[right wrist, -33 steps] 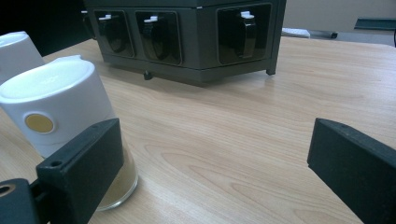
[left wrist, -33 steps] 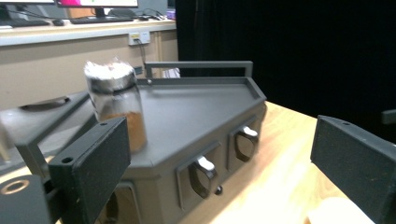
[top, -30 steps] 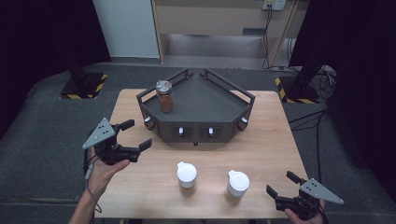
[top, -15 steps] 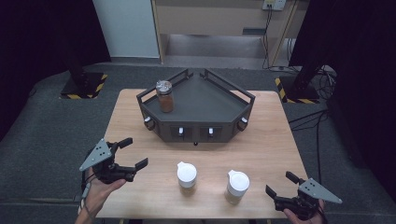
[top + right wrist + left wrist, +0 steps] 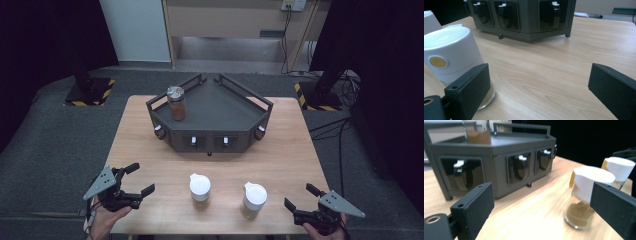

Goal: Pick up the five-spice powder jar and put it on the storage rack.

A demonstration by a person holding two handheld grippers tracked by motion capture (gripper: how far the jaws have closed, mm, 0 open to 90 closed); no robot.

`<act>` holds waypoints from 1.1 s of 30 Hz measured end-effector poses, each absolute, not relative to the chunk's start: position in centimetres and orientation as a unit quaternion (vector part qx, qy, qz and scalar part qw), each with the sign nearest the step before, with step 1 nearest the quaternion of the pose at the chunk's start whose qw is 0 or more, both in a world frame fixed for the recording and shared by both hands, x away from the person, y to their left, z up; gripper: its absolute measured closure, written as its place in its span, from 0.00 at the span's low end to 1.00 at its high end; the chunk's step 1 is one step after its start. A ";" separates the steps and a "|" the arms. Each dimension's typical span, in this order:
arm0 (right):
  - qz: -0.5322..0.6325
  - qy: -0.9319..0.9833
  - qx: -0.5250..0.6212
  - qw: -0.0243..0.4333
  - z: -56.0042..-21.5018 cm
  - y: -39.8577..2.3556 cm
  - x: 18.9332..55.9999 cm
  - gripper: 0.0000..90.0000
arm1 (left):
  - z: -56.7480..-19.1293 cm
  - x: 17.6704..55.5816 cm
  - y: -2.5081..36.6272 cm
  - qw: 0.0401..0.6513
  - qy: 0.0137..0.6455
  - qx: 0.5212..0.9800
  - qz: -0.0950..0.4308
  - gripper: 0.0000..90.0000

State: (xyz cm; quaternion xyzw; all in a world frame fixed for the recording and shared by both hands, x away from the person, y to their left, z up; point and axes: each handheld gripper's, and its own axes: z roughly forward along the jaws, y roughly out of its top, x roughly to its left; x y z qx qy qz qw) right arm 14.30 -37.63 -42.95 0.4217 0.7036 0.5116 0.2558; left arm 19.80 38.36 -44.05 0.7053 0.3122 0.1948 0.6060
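1. Pale wood-grain tabletop (image 5: 290, 150) carries a dark angular rack (image 5: 212, 117); on its top stands a metal-lidded glass jar (image 5: 176, 102).
2. Two white-capped glass jars, (image 5: 200, 186) and (image 5: 253, 199), stand in front of the rack, brown powder inside.
3. Left tool (image 5: 134, 178), jaws spread and empty, has dropped back from the rack.
4. Right tool (image 5: 299, 197), spread and empty, is unmoved.

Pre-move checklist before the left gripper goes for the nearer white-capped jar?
1. Left gripper jaws open, nothing between them: ok.
2. Left white-capped jar upright on the table: ok.
3. Jar centred between the left jaws: not ok, it sits off by one jaw in the left gripper view.
4. Gap to the second white-capped jar: ok, apart.
5. Right gripper open, off to the side: ok.
6. Cap tightness: cannot tell.
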 end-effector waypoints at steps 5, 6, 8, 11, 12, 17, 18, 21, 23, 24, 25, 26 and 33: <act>0.513 0.703 0.420 0.257 -42.9 -37.7 14.2 0.05 | -44.8 19.5 38.4 0.596 0.324 0.709 0.193 0.05; 0.513 0.703 0.420 0.258 -42.9 -37.6 14.2 0.05 | -45.0 19.4 38.4 0.596 0.325 0.708 0.196 0.05; 0.513 0.703 0.419 0.257 -42.9 -37.7 14.2 0.05 | -45.5 19.3 38.4 0.596 0.331 0.704 0.197 0.05; 0.514 0.704 0.418 0.256 -42.9 -37.6 14.3 0.05 | -46.0 19.3 38.4 0.592 0.336 0.705 0.197 0.06; 0.514 0.705 0.417 0.255 -43.0 -37.6 14.3 0.05 | -46.0 19.3 38.4 0.587 0.338 0.708 0.200 0.06; 0.514 0.707 0.415 0.254 -42.9 -37.6 14.3 0.05 | -46.0 18.8 38.7 0.580 0.339 0.709 0.216 0.06; 0.513 0.707 0.415 0.254 -42.9 -37.6 14.3 0.05 | -46.0 18.9 38.9 0.584 0.340 0.706 0.211 0.05; 0.514 0.706 0.416 0.254 -42.9 -37.6 14.3 0.05 | -46.1 18.8 39.1 0.582 0.339 0.708 0.214 0.05; 0.514 0.706 0.417 0.254 -42.9 -37.7 14.3 0.05 | -46.1 18.8 39.2 0.582 0.340 0.707 0.211 0.05; 0.514 0.706 0.417 0.253 -42.9 -37.7 14.3 0.05 | -46.1 18.8 39.2 0.583 0.341 0.707 0.210 0.05; 0.514 0.706 0.416 0.253 -42.9 -37.6 14.3 0.05 | -46.1 18.9 39.2 0.584 0.341 0.707 0.208 0.05; 0.514 0.706 0.416 0.254 -42.9 -37.6 14.3 0.05 | -46.2 19.0 39.2 0.584 0.340 0.708 0.206 0.05; 0.514 0.707 0.415 0.253 -42.9 -37.6 14.3 0.05 | -46.0 19.2 38.9 0.578 0.330 0.719 0.200 0.05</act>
